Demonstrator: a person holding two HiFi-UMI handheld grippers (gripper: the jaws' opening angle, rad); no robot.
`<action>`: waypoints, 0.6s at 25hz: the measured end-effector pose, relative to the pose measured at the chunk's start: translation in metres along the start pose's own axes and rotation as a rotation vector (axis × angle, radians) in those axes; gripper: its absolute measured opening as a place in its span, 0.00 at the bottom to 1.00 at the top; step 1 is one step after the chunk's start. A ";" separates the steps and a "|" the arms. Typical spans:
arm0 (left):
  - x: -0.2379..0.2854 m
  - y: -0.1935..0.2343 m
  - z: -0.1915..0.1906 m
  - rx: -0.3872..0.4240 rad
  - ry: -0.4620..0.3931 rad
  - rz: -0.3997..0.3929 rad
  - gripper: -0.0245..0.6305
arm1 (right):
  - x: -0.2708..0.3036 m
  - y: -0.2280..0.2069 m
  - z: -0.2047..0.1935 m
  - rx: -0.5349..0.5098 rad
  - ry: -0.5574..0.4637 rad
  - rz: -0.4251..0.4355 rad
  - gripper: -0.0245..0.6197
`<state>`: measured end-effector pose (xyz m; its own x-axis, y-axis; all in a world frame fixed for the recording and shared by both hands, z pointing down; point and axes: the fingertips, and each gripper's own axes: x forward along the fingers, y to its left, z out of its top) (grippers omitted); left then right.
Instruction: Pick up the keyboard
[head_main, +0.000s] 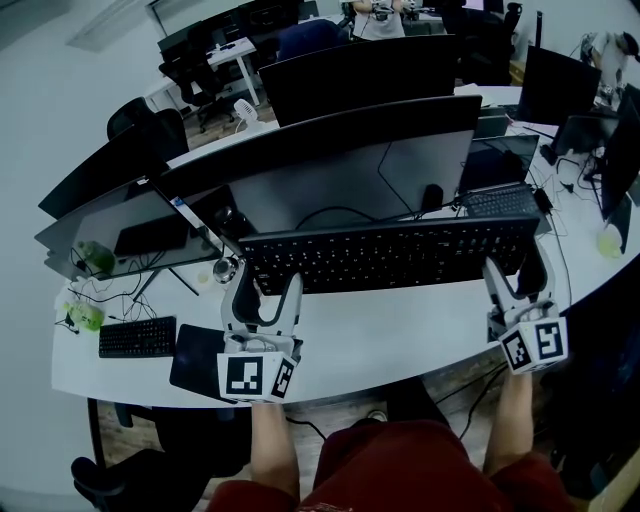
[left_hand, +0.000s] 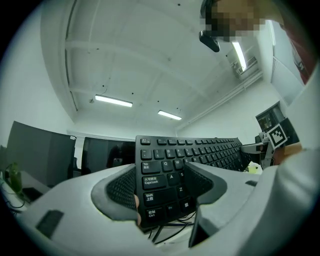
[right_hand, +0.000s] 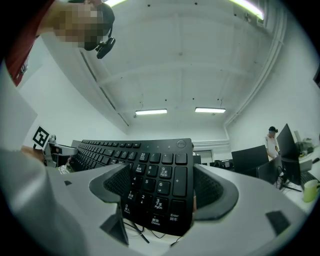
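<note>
A long black keyboard is held by both ends above the white desk, in front of the monitors. My left gripper is shut on its left end; in the left gripper view the pads clamp the keyboard at the Shift and Ctrl keys, beneath my left gripper. My right gripper is shut on the right end. In the right gripper view my right gripper grips the keyboard across the number pad. Cables hang under it.
Two dark monitors stand just behind the keyboard, a third at the left. A small black keyboard and a dark mat lie at the near left. An open laptop sits at the right. A person stands far off.
</note>
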<state>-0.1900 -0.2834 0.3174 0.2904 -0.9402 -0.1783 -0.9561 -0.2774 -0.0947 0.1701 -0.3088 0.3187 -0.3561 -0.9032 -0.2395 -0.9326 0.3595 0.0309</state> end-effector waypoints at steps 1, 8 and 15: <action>0.000 0.000 0.000 0.001 -0.002 0.000 0.48 | 0.000 0.000 0.001 0.000 -0.001 0.000 0.65; -0.001 -0.001 0.004 0.001 -0.012 -0.004 0.48 | -0.002 0.000 0.005 -0.006 -0.010 -0.002 0.65; -0.002 -0.001 0.002 -0.007 -0.010 -0.010 0.48 | -0.004 0.001 0.005 -0.009 -0.005 -0.007 0.65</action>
<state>-0.1897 -0.2813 0.3162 0.2999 -0.9354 -0.1872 -0.9535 -0.2877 -0.0900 0.1709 -0.3035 0.3153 -0.3495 -0.9044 -0.2447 -0.9355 0.3513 0.0379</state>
